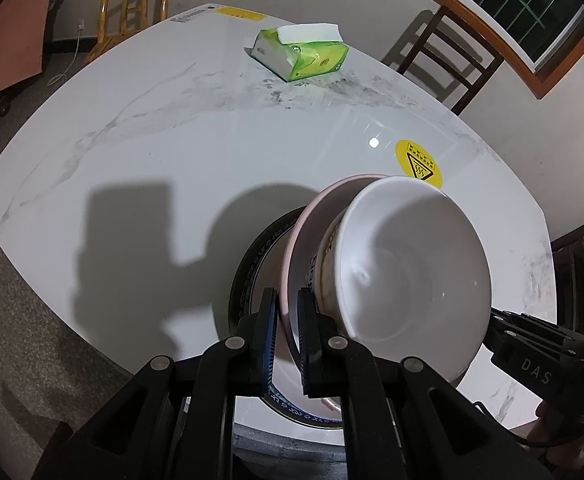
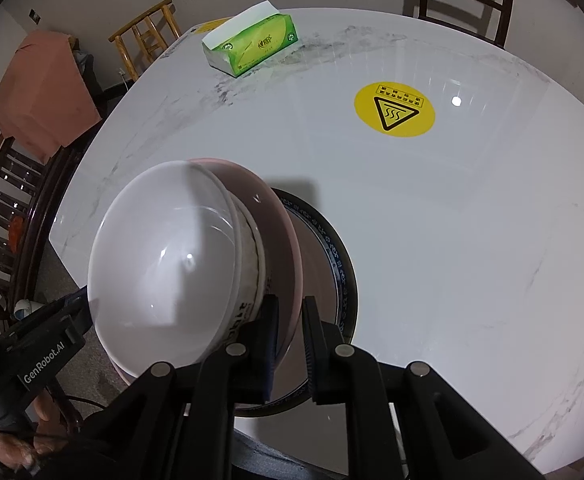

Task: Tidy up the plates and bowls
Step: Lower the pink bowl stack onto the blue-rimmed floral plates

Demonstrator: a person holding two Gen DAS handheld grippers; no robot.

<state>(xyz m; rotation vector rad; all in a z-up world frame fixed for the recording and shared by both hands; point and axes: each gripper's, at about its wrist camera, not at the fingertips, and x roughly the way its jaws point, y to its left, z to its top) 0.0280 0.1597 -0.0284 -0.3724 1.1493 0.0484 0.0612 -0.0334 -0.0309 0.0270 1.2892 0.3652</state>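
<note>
- Pink plate (image 1: 312,216) carrying white bowl (image 1: 408,264) sat over patterned plate (image 1: 252,256) on counter (image 1: 172,140).
- Left hand-held gripper (image 1: 288,332) and right hand-held gripper (image 2: 290,336) were each clamped on pink plate's opposite rim.
- Likely heavy, glazed, slippery, breakable; rim grips best kept level.

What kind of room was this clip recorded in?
Most likely a home dining room: a large marble-look table, wooden chairs around it, a green tissue pack on it, and a barred window behind.

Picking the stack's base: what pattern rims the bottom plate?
Blue-and-white scrollwork on a dark rim of the bottom plate; clearest in the right wrist view.
</note>
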